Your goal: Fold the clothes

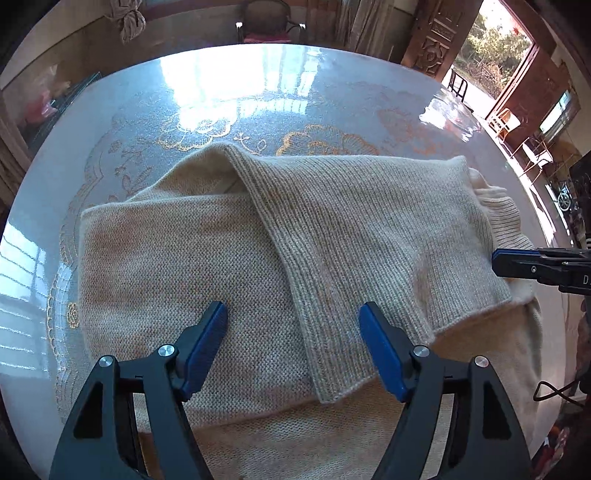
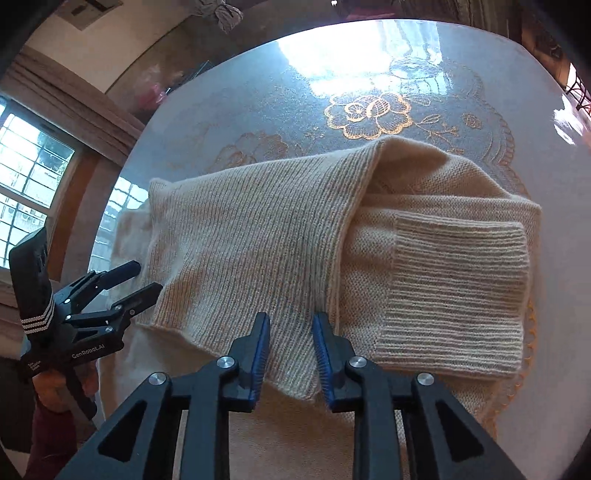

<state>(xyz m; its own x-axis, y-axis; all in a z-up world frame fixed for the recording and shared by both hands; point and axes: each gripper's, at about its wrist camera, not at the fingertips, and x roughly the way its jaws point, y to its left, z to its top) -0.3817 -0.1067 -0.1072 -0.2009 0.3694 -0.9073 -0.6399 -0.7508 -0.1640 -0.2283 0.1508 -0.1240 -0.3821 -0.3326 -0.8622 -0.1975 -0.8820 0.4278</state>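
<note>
Round glossy white table (image 1: pixel 258 92) with gold floral pattern, dark chair (image 1: pixel 271 22) beyond its far edge, barred window (image 2: pixel 29 177), carved wooden door (image 1: pixel 436 40).

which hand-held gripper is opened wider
The left hand-held gripper: its blue pads gape far apart above the sweater, while the right hand-held gripper shows a narrow gap.

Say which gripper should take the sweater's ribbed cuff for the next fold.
Right, probably. The right gripper hovers open close beside the ribbed cuff of the sweater; the left gripper, also open, sits at the opposite side.
</note>
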